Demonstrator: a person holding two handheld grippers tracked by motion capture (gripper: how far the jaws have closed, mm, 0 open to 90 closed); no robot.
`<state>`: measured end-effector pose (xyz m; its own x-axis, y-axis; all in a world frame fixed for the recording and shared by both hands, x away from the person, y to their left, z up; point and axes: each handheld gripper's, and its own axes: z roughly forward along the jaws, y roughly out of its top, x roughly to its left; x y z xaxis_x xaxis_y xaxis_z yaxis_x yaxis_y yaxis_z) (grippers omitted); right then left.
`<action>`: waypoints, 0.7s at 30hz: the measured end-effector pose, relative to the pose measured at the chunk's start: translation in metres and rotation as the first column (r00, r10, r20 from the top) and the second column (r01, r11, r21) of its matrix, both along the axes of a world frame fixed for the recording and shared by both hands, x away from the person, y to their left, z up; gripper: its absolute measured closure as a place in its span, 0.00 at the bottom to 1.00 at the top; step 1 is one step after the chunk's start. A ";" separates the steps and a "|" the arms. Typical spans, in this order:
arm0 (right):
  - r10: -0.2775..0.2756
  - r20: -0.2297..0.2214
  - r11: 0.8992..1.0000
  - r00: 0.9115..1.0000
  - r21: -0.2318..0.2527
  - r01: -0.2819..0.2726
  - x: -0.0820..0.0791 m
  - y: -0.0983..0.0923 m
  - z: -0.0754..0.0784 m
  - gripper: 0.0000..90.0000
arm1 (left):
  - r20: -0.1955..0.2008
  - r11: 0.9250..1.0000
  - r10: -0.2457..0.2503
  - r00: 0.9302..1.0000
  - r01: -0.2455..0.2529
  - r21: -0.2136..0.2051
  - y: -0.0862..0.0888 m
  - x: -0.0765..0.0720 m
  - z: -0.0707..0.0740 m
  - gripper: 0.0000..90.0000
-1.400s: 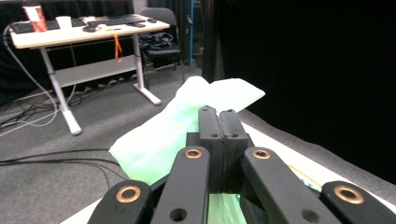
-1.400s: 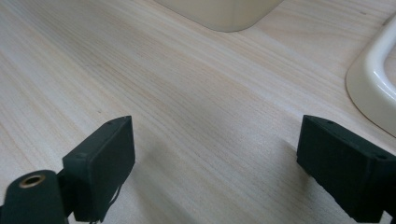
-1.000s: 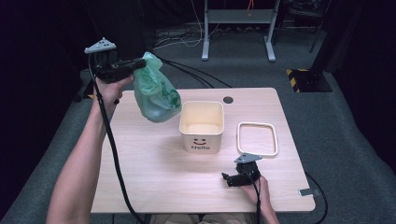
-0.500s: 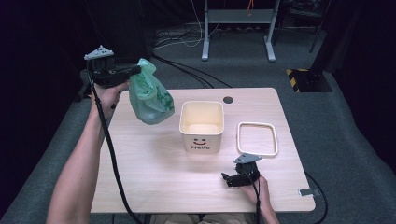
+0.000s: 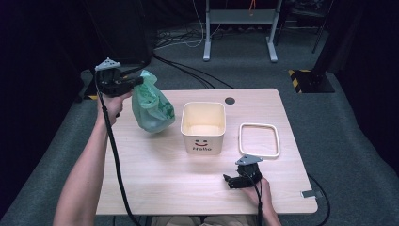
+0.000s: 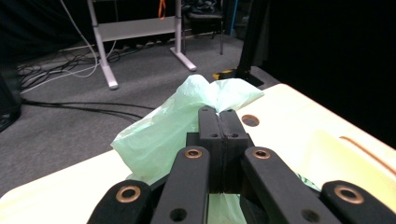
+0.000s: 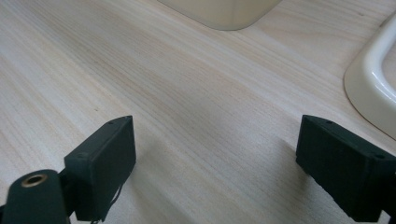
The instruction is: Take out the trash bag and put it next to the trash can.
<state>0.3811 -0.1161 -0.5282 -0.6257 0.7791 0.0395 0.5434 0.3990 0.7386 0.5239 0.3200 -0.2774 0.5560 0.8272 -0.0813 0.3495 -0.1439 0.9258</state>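
Upper left of the high view: left gripper (image 5: 139,81) clamped on the top of the green bag (image 5: 151,109), jaws pinched tight on the plastic in the left gripper view (image 6: 219,122). Bag hangs over the table's (image 5: 155,179) left part, just left of the cream bin (image 5: 203,126), apart from it; can't tell if the bottom touches the table. Lower right: right gripper (image 5: 229,181) rests on the table, jaws wide apart, nothing between them. White frame (image 5: 259,140) lies flat right of the bin.
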 end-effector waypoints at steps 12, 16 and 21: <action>0.001 0.006 1.000 1.000 -0.017 -0.001 0.000 0.001 0.000 0.13 | -0.030 0.998 0.052 0.998 -0.050 0.047 -0.010 0.011 -0.024 1.00; 0.001 0.007 1.000 1.000 -0.018 -0.001 0.000 0.001 0.000 0.13 | -0.047 0.997 0.056 0.997 -0.053 0.062 -0.015 0.014 -0.033 1.00; 0.001 0.007 1.000 1.000 -0.018 -0.001 0.000 0.001 0.000 0.13 | -0.071 0.996 0.058 0.996 -0.053 0.067 -0.016 0.015 -0.042 1.00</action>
<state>0.3806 -0.1152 -0.5283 -0.6264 0.7792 0.0208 0.5377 0.4127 0.7352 0.5387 0.3038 -0.3194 0.5035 0.8615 -0.0654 0.4250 -0.1810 0.8869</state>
